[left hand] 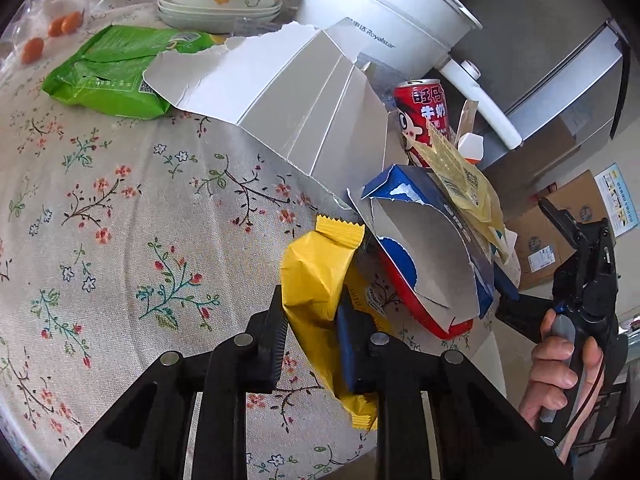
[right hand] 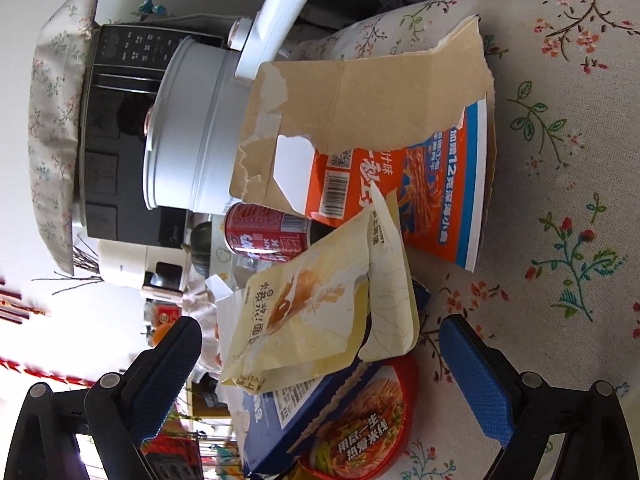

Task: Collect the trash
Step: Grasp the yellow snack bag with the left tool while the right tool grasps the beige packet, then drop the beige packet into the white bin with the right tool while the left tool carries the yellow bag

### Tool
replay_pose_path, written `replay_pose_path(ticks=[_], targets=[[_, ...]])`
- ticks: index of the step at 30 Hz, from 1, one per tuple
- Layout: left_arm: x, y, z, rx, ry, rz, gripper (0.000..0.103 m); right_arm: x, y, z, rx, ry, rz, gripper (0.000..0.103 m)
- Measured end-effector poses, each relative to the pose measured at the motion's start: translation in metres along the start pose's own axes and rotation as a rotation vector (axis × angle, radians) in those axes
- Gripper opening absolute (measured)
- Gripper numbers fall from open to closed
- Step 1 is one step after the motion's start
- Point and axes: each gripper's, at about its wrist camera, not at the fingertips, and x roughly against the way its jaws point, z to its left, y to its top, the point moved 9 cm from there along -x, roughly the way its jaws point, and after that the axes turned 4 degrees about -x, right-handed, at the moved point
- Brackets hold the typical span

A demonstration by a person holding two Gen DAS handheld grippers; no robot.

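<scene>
While I watched the left wrist view, the left gripper [left hand: 310, 332] sat low-centre of frame, pitched steeply down at the floral tablecloth [left hand: 120, 240], w/ its jaws pinched narrow on the yellow wrapper [left hand: 316, 280]. The serrated left finger [left hand: 276, 344] and the blue pad [left hand: 350, 348] both pressed into the crumpled foil, so the wrapper was held, its lower end hanging below the pads.

Just right of it lay the rest of the trash pile: a torn blue carton [left hand: 432, 264] over a red bowl rim, a pale yellow sachet [left hand: 460, 184] on top, and a red can [left hand: 424, 116] upright behind. A big torn grey cardboard sheet [left hand: 280, 92] spanned the upper centre; a green packet [left hand: 112, 72] sat upper left, well apart.

At the right edge of that view I saw the person's hand [left hand: 560, 364] wrapped round the right gripper's handle.

In the right wrist view the scene was rolled sideways. The right gripper [right hand: 320, 360] stood wide, blue pads [right hand: 476, 372] far apart at bottom left & bottom right, nothing clamped. The sachet [right hand: 308, 312] and carton [right hand: 288, 412] lay between them w/o touching either pad, as far as I could tell.
</scene>
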Motion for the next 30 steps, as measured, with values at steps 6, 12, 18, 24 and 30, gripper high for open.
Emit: replay_pose_path(ticks=[6,12,18,24,30], targets=[[0.006,-0.003,-0.001,-0.024,0.005,-0.013,0.02,-0.004,0.008,-0.009,-0.104,0.123,0.014,0.059],[0.015,-0.001,0.0,-0.008,-0.016,-0.032,0.019,-0.004,-0.004,-0.007,-0.069,0.083,0.037,0.012],[0.026,0.003,0.006,0.003,-0.019,-0.062,0.019,0.006,-0.007,0.014,0.03,0.131,0.031,0.008],[0.047,0.015,0.008,0.024,-0.041,-0.121,0.018,0.013,-0.033,0.062,0.26,0.163,0.059,0.007],[0.065,0.016,0.009,0.027,-0.051,-0.159,0.018,0.029,-0.049,0.094,0.378,0.223,0.048,0.005]])
